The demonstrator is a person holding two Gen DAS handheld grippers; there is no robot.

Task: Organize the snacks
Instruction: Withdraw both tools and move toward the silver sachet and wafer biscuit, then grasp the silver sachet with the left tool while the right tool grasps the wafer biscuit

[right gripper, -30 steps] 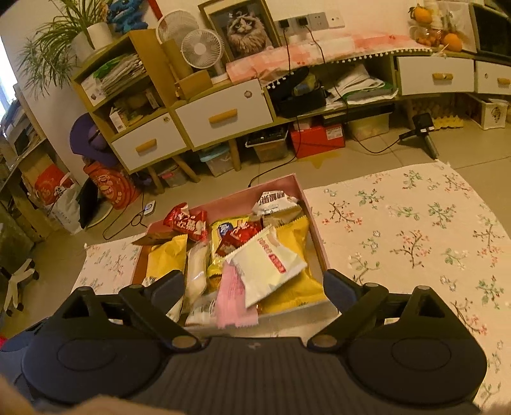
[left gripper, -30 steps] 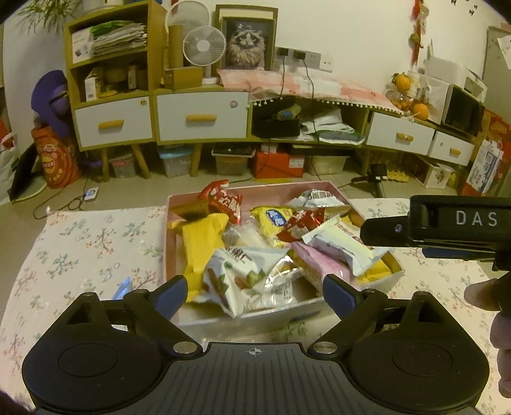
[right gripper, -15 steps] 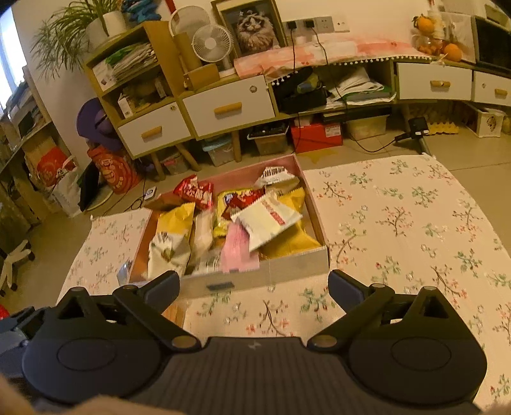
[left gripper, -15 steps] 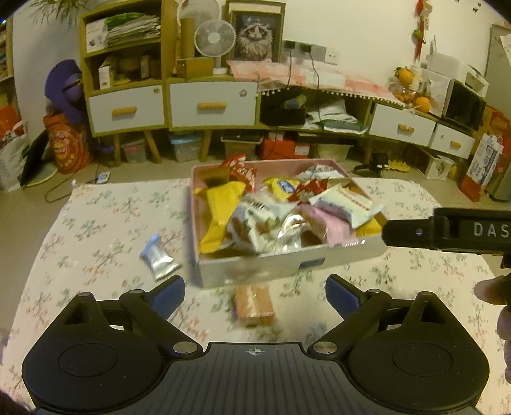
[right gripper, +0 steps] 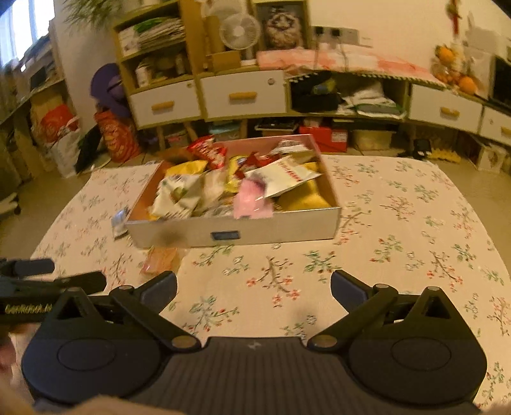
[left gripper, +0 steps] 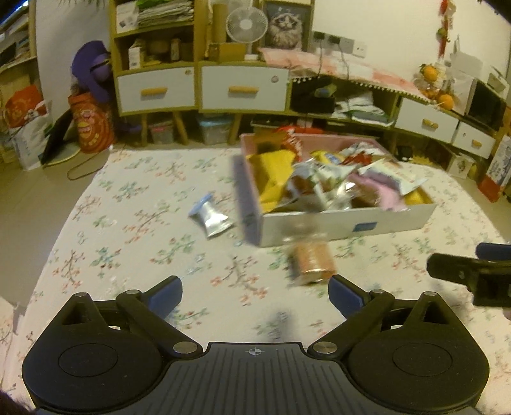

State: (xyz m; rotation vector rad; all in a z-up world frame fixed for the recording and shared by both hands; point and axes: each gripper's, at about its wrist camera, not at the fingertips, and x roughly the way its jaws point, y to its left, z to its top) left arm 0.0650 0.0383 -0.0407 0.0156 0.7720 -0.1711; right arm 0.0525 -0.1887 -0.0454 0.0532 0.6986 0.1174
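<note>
Left wrist view — left gripper (left gripper: 255,295): empty, jaws opening wide, low over the table (left gripper: 134,242). Snack box (left gripper: 345,223): far side of the table, heaped with packets. Two strays lie outside it: orange packet (left gripper: 311,261), just in front of the box's near wall; silver packet (left gripper: 209,217), just beside its left wall. Right gripper (left gripper: 472,271) enters at the right edge. Handling note, as a judgement: take the orange packet first, jaws squarely across its short sides, and press lightly, since the contents may crush.

Right wrist view — right gripper (right gripper: 254,292): empty, jaws opening, nothing between them. Box, orange packet (right gripper: 159,260) and silver packet (right gripper: 118,222) all lie to the left of it. Surface: floral cloth over the table. Room: wooden cabinets (right gripper: 242,94) with white drawers, desk fan (right gripper: 239,30), framed cat picture (right gripper: 282,27); view blurred.
</note>
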